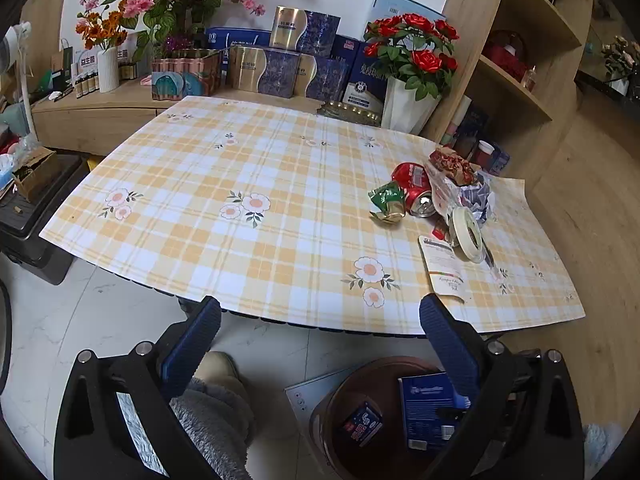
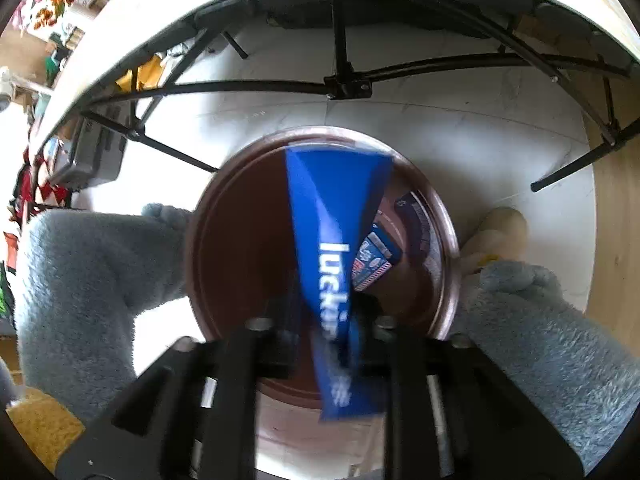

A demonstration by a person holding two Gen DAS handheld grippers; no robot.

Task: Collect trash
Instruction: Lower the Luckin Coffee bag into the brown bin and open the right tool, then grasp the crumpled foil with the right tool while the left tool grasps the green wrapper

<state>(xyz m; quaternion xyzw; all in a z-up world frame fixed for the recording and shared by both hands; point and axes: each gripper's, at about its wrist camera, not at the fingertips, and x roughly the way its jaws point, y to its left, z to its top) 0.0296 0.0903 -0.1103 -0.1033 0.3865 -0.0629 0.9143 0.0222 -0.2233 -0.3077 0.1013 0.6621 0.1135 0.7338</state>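
Hanging over the brown bin [image 2: 448,240], the part-open right gripper [image 2: 324,344] seemingly brackets a blurred blue wrapper [image 2: 340,216].

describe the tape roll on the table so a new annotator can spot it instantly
Start at the checked yellow tablecloth and go to the trash pile near its right edge. The tape roll stands on edge at the near end of that pile, just below the crushed red can and touching a flat white packet. It is the only ring there: cream-white with a hollow centre.
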